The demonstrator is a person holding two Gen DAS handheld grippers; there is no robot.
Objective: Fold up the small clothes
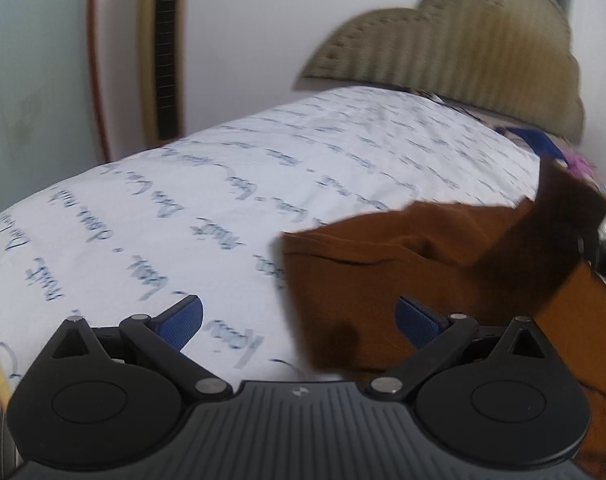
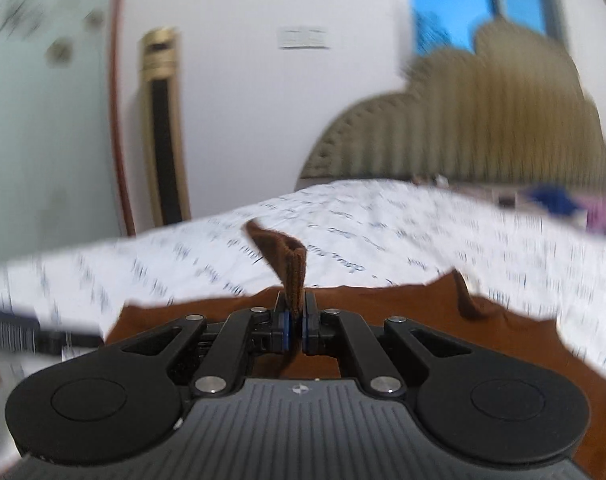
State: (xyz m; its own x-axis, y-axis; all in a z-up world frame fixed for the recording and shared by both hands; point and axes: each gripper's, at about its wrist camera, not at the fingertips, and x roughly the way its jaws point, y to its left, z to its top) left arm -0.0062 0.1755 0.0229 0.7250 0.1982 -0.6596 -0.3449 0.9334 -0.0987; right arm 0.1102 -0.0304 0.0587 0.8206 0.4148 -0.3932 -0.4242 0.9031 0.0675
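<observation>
A small brown garment [image 1: 367, 276] lies on the white bed sheet [image 1: 183, 208] printed with blue writing. In the left wrist view my left gripper [image 1: 299, 322] stands open low over the garment's left edge, its blue pads wide apart and nothing between them. A flap of the cloth is lifted at the right [image 1: 559, 232]. In the right wrist view my right gripper [image 2: 295, 320] is shut on a folded brown edge of the garment [image 2: 291, 268], which sticks up between the pads. The rest of the garment [image 2: 423, 320] spreads under and beside that gripper.
A ribbed olive headboard [image 1: 483, 40] stands at the far end of the bed. Blue and purple items [image 2: 555, 200] lie near it at the right. A gold and black upright object [image 2: 163, 120] and a frosted glass panel [image 2: 43, 120] are beyond the bed's left side.
</observation>
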